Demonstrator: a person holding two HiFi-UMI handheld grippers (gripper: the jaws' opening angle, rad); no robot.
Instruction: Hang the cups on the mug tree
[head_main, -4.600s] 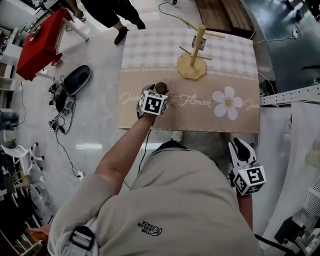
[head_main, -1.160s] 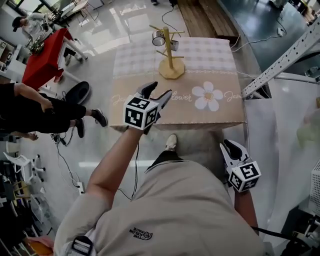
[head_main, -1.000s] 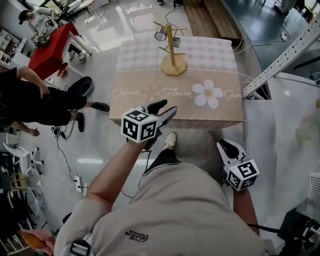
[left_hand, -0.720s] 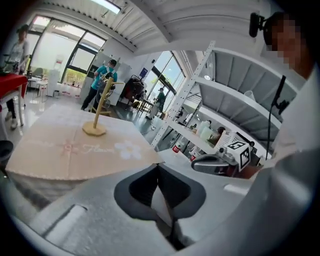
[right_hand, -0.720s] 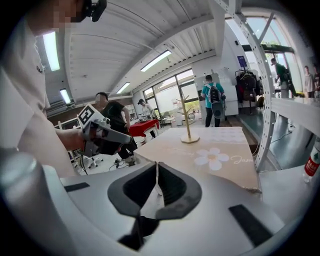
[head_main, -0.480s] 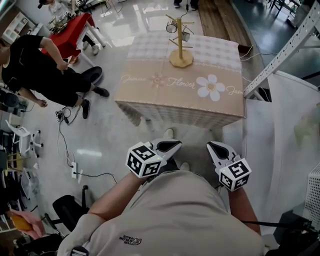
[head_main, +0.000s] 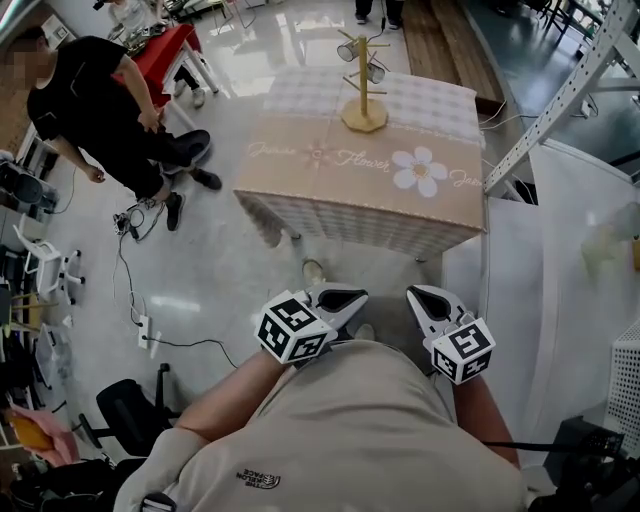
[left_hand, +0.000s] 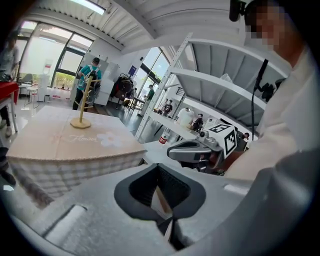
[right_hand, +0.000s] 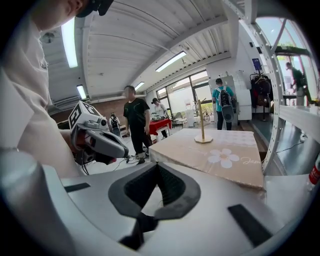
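Head view: the camera looks steeply down over the wearer's beige shirt. A table (head_main: 300, 190) under a beige cloth with a white flower print sits at upper centre. On its far side stands the wooden mug tree (head_main: 362, 80), upright on a flat base. Two cups (head_main: 348, 50) hang from its upper arms, one on each side of the post. The left gripper (head_main: 340, 298) and right gripper (head_main: 420, 298) are side by side at lower centre, close to the wearer's body and well apart from the table. Each carries its marker cube. A person in black (head_main: 100, 110) stands at upper left beside a red table (head_main: 165, 50).

Left gripper view: the left gripper (left_hand: 159, 172) fills the lower frame, its two dark pads pressed together with nothing between them. The right gripper (left_hand: 192, 151) shows at centre right. The table (left_hand: 60, 142) is at left, with the mug tree (left_hand: 83, 102) small at its far end. The cups are too small to make out. White metal shelving (left_hand: 215, 82) rises at upper right.

Right gripper view: the right gripper (right_hand: 157, 172) also has its pads closed on each other, empty. The left gripper (right_hand: 100, 141) shows at left. The table (right_hand: 215, 152) lies at centre right, with the mug tree (right_hand: 202, 125) on its far edge. The person in black (right_hand: 134, 120) stands beyond.
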